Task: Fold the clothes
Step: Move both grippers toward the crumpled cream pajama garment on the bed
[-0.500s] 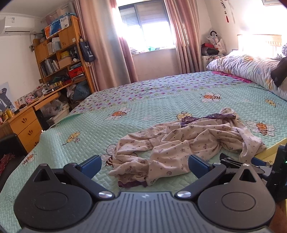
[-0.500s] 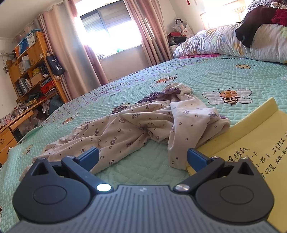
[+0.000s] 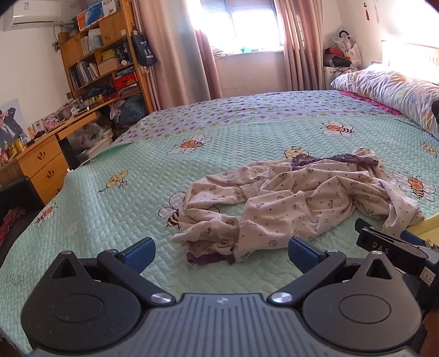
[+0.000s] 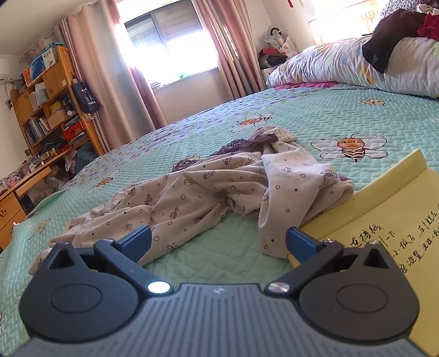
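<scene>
Crumpled cream printed cotton garment with purple lace trim (image 3: pixel 290 200), unfolded on green quilted bee-pattern bedspread (image 3: pixel 109 219), long axis left-near to right-far; left gripper (image 3: pixel 219 254) and right gripper (image 4: pixel 218 243), both empty and spread wide, just before it.

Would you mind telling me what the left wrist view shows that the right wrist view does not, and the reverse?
Only the left wrist view shows the air conditioner and the right gripper from outside, at the frame's right edge. Only the right wrist view shows handwriting on the yellow pad and dark clothes heaped on the duvet. Both show the crumpled patterned garment on the green bedspread, the wooden bookshelf and the window. Both grippers are open and empty, including the left gripper.
</scene>
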Available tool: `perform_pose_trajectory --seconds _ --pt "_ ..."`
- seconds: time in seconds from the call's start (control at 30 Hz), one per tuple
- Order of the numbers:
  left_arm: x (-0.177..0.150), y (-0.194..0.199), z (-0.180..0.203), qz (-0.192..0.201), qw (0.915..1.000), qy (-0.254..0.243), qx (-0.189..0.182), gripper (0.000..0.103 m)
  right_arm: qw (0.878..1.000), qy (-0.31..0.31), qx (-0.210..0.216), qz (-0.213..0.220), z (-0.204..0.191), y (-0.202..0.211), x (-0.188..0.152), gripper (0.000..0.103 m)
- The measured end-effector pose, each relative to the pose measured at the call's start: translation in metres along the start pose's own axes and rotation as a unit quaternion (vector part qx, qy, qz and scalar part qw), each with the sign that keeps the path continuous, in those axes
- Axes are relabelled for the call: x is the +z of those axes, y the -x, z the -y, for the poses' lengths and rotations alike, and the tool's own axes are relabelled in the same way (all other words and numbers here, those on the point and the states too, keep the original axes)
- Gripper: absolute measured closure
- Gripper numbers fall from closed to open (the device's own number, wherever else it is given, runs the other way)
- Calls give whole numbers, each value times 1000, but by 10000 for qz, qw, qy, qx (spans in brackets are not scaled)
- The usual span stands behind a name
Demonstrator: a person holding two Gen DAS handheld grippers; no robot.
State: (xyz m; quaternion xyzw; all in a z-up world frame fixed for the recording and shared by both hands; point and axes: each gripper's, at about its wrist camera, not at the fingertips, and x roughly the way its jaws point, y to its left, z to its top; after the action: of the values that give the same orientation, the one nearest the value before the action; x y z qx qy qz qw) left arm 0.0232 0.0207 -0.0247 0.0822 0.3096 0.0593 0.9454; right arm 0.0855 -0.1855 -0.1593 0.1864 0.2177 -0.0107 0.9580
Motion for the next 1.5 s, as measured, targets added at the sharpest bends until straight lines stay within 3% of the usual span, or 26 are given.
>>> perform_pose_trajectory --seconds 0.17,0.43,0.63,0.73,0.8,0.87,0.97,1.03,1.13,1.2,1.3,1.4,1.5 --pt "-2 -9 -4 -180 9997 135 -50 1 9998 169 -47 -46 -4 -2 -2 0" --pt "-13 -42 -22 -950 9937 509 -295 1 9988 -140 306 -356 1 -9 -2 0" --pt "-29 -68 -34 -1327 9892 621 -93 1 9982 -99 515 -278 -3 -1 3 0" --pt "-38 -72 -40 -1283 9898 622 0 1 9976 -8 660 -210 -7 5 4 0" --pt "-42 -76 -44 -1345 9886 655 -149 1 9970 53 757 -165 -10 8 5 0" --pt "-46 -80 -49 -1431 9860 783 -343 2 9976 347 555 -241 -22 13 9 0" --pt "-36 -72 -51 -1182 9904 666 -256 3 9956 819 181 -410 -40 21 19 0" --pt "-19 -57 -56 -790 9953 547 -136 2 9927 1087 -27 -522 -51 27 29 0" --pt "7 -46 -66 -564 9967 585 -9 1 9859 1486 -339 -689 -67 35 43 0" --pt "23 -44 -73 -582 9961 660 19 1 9853 1609 -411 -394 -72 51 55 0" --pt "37 -39 -80 -610 9955 722 -86 3 9892 1441 -192 -164 -66 65 63 0" --pt "34 -26 -83 -462 9954 836 -14 1 9919 1232 -225 -192 -58 64 52 0" --pt "22 -24 -74 -477 9946 902 -176 1 9942 1023 -258 -220 -49 63 41 0"
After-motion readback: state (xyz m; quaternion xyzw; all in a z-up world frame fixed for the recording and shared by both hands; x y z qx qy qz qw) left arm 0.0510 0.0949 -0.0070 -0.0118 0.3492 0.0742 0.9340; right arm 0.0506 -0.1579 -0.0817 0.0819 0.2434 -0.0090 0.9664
